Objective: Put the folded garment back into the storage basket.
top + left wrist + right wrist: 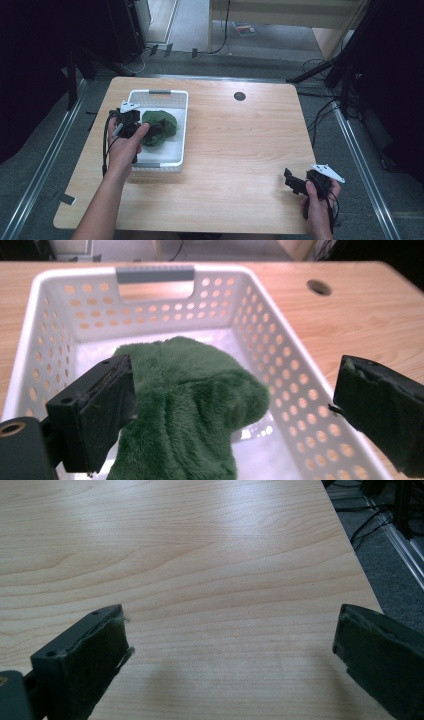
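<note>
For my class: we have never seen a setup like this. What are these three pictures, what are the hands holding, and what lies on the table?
A person at a wooden table holds a hand-held tool with two black jaws in each hand. One picture looks down from above; the other two come from cameras riding on each tool. The left tool reaches into a white perforated basket on the table's left, its jaws spread open around a fluffy green cloth lying inside. One jaw touches the cloth, but nothing is gripped. The right tool is open over bare wood near the right front corner, holding nothing.
</note>
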`<state>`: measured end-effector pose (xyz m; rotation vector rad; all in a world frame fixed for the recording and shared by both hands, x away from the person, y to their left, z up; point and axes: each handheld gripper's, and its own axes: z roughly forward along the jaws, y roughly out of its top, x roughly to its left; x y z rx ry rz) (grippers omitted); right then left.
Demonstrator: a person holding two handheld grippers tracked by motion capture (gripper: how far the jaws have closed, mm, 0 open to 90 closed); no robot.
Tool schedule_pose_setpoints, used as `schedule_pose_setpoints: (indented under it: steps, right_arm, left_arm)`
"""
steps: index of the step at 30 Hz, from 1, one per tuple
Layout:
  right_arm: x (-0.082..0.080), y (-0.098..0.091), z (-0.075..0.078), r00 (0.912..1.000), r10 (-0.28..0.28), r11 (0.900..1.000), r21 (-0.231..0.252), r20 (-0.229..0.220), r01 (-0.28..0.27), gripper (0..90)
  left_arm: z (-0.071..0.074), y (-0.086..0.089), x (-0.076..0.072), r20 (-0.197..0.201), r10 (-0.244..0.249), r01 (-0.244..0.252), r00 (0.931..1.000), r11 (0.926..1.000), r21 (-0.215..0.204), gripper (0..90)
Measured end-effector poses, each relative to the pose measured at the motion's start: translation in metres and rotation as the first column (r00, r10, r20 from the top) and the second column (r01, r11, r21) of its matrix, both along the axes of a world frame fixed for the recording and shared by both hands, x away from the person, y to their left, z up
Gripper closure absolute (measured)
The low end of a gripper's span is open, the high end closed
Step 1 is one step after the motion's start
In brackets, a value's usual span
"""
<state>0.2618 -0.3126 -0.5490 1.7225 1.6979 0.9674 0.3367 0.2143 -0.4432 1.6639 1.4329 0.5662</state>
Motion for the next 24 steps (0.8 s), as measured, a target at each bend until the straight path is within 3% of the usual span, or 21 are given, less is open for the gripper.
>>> schedule_pose_setpoints:
  steps: [5, 10, 24]
  right_arm:
    - [0.000, 0.000, 0.000, 1.0000, 0.000, 1.0000, 0.006, 0.001, 0.000, 1.1]
    - [0.000, 0.000, 0.000, 1.0000, 0.002, 1.0000, 0.003, -0.001, -0.002, 1.1]
    - [0.000, 0.000, 0.000, 1.0000, -0.001, 1.0000, -0.003, 0.000, 0.001, 1.1]
  left_arm:
    - [0.006, 0.008, -0.019, 0.061, 0.016, -0.015, 0.9980, 0.9996, -0.026, 3.4]
    - [0.006, 0.018, -0.034, 0.091, 0.011, -0.007, 0.9957, 0.9991, -0.042, 1.9]
    - [0.004, 0.045, -0.070, 0.147, 0.053, -0.046, 0.9877, 0.9975, -0.054, 0.2]
